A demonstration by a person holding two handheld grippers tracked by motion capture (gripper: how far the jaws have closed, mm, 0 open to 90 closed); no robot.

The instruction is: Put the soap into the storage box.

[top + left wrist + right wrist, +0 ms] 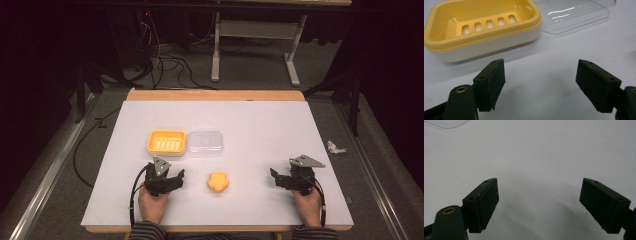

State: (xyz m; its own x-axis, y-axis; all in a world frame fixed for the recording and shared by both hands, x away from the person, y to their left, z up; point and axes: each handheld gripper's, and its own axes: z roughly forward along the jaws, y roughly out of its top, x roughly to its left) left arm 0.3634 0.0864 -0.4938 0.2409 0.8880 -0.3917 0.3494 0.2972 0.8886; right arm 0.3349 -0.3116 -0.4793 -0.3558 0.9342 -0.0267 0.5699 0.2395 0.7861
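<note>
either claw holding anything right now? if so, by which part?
Nothing is held. The left claw and right claw both stand open over bare white table, nothing between the pads. The orange flower-shaped soap lies untouched between them.

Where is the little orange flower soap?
In the high view, the flower-shaped soap lies on the white table, between the left tool and right tool, nearer than the yellow soap dish.
</note>
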